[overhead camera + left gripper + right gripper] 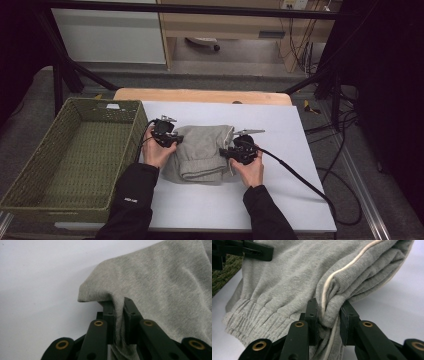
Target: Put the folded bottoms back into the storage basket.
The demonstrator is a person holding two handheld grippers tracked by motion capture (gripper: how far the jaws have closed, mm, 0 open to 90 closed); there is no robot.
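A folded grey garment with a ribbed elastic band and a cream stripe lies on the white table cover. My left gripper is at its left edge. In the left gripper view the jaws of my left gripper are shut on a fold of the grey garment. My right gripper is at the garment's right edge. In the right gripper view my right gripper is shut on a thick bunched fold of the grey garment beside the cream stripe.
A green woven basket stands at the left of the table, touching the cover's edge, with a small white tag at its far rim. Cables trail off to the right. The wooden table edge lies beyond the cover.
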